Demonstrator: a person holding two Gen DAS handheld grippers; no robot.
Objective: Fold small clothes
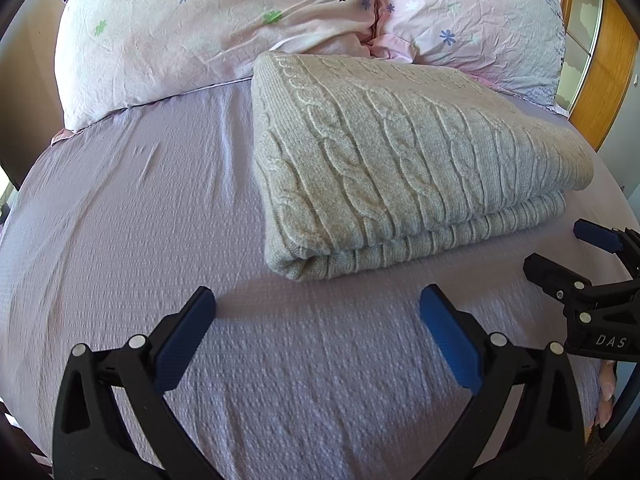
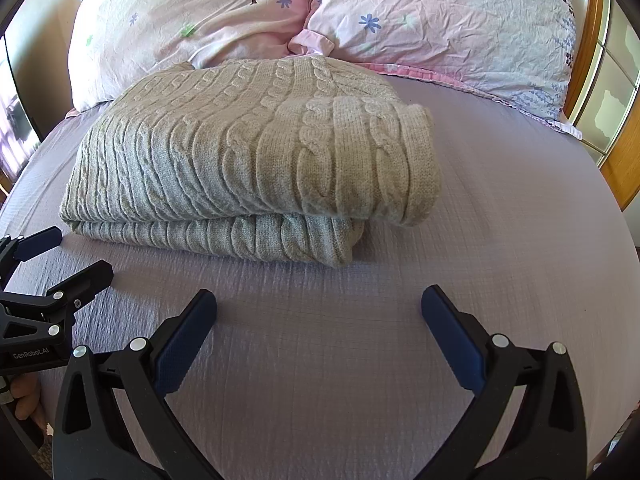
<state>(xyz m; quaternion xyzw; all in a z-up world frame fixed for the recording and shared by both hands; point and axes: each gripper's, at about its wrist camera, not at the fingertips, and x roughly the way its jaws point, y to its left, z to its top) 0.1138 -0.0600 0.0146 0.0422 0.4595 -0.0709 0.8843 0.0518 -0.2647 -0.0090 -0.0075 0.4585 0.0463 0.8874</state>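
Note:
A grey cable-knit sweater (image 1: 400, 160) lies folded in layers on the lilac bed sheet (image 1: 140, 240); it also shows in the right wrist view (image 2: 248, 156). My left gripper (image 1: 318, 300) is open and empty, hovering over the sheet just in front of the sweater's near fold. My right gripper (image 2: 320, 300) is open and empty, in front of the sweater's right end. The right gripper also shows at the right edge of the left wrist view (image 1: 560, 248), and the left gripper at the left edge of the right wrist view (image 2: 72, 254).
Two pink floral pillows (image 1: 220, 32) (image 1: 480, 20) lie against the head of the bed behind the sweater. A wooden frame with glass panes (image 1: 600, 60) stands at the right. The bed sheet (image 2: 500, 220) stretches to the sweater's right.

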